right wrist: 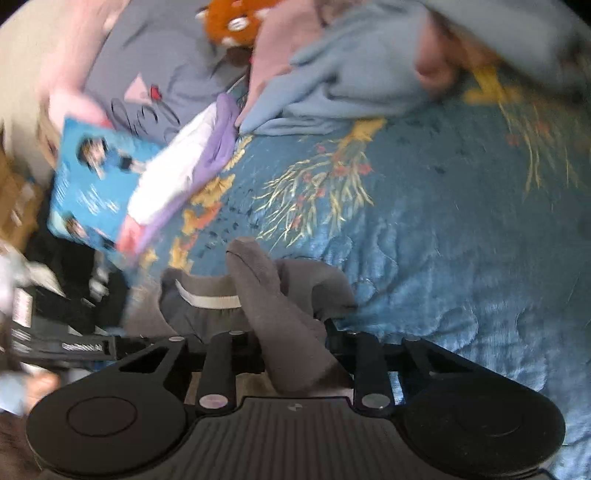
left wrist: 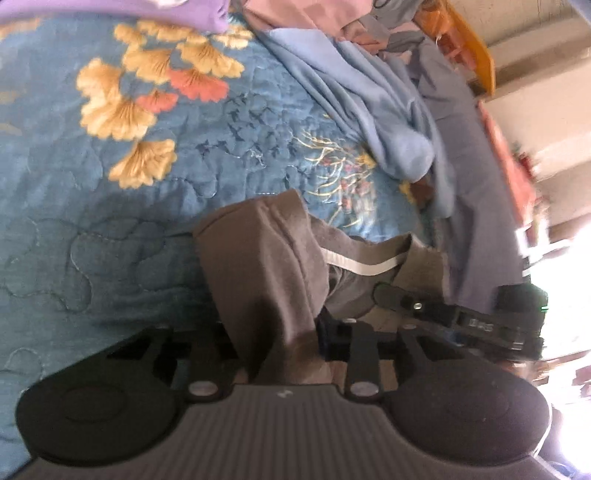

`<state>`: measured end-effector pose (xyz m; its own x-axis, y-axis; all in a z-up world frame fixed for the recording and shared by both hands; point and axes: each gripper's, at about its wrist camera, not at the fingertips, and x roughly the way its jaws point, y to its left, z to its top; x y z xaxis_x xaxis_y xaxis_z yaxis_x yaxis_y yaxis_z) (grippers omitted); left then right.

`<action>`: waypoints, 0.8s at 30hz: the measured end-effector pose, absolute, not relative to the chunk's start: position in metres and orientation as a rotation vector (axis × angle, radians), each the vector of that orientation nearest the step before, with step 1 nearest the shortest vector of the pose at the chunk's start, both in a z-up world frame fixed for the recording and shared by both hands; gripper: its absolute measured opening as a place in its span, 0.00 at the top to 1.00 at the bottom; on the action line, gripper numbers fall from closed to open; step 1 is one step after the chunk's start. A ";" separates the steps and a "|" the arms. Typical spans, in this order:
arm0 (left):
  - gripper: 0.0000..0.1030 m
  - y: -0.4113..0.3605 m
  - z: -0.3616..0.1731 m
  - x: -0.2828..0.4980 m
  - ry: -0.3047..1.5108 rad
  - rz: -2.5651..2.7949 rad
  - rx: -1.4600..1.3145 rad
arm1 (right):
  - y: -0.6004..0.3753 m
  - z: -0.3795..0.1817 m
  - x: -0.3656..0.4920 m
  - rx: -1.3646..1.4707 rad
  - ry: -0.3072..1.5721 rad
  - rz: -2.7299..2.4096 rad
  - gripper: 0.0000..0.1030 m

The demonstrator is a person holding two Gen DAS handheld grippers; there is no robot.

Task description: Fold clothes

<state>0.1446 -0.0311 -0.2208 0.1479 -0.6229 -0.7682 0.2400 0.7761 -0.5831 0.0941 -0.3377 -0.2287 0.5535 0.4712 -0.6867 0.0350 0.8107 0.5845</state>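
A grey garment (left wrist: 266, 266) with a white neck tape (left wrist: 362, 266) hangs above the blue floral quilt (left wrist: 110, 206), stretched between both grippers. My left gripper (left wrist: 280, 332) is shut on one bunched fold of it, and the cloth hides the fingertips. The right gripper (left wrist: 424, 306) shows at the right of the left wrist view, gripping the other side by the collar. In the right wrist view the grey garment (right wrist: 280, 314) rises from my right gripper (right wrist: 295, 350), which is shut on it. The left gripper (right wrist: 85, 347) appears at the left edge there.
A crumpled light blue garment (left wrist: 369, 99) lies at the quilt's far side, beside grey-purple cloth (left wrist: 480, 192). Purple cloth (left wrist: 147, 11) and pink cloth (left wrist: 295, 14) lie further back. A purple and white folded piece (right wrist: 184, 173), a blue printed item (right wrist: 96, 184) and an orange plush (right wrist: 236, 18) are also there.
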 end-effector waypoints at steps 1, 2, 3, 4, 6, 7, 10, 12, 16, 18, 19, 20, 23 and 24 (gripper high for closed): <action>0.68 -0.041 -0.215 0.138 1.253 -0.619 -0.287 | -0.328 -0.223 0.093 0.525 0.957 0.259 0.78; 0.68 -0.050 -0.210 0.131 1.224 -0.598 -0.214 | -0.318 -0.218 0.091 0.460 0.951 0.241 0.79; 0.68 -0.060 -0.204 0.125 1.194 -0.577 -0.142 | -0.310 -0.215 0.089 0.407 0.943 0.225 0.80; 0.69 -0.069 -0.201 0.117 1.161 -0.559 -0.074 | -0.302 -0.211 0.085 0.347 0.930 0.209 0.81; 0.69 -0.086 -0.195 0.099 1.086 -0.526 0.054 | -0.287 -0.205 0.079 0.241 0.906 0.183 0.82; 0.70 -0.091 -0.193 0.093 1.061 -0.516 0.097 | -0.281 -0.202 0.075 0.195 0.890 0.169 0.82; 0.73 -0.105 -0.185 0.075 0.992 -0.481 0.211 | -0.267 -0.189 0.068 0.108 0.848 0.156 0.82; 0.74 -0.108 -0.178 0.069 0.968 -0.464 0.249 | -0.259 -0.180 0.065 0.069 0.822 0.157 0.82; 0.75 -0.102 -0.163 0.062 0.927 -0.447 0.261 | -0.244 -0.160 0.058 -0.008 0.771 0.160 0.83; 0.75 -0.098 -0.156 0.060 0.904 -0.425 0.272 | -0.237 -0.151 0.054 -0.046 0.744 0.161 0.83; 0.75 -0.097 -0.153 0.059 0.891 -0.408 0.276 | -0.232 -0.147 0.056 -0.059 0.734 0.163 0.83; 0.75 -0.096 -0.151 0.058 0.877 -0.393 0.286 | -0.226 -0.144 0.056 -0.072 0.724 0.164 0.83; 0.75 -0.088 -0.144 0.060 0.850 -0.349 0.296 | -0.211 -0.136 0.061 -0.095 0.699 0.172 0.83; 0.75 -0.085 -0.142 0.061 0.844 -0.335 0.296 | -0.206 -0.135 0.063 -0.099 0.693 0.177 0.82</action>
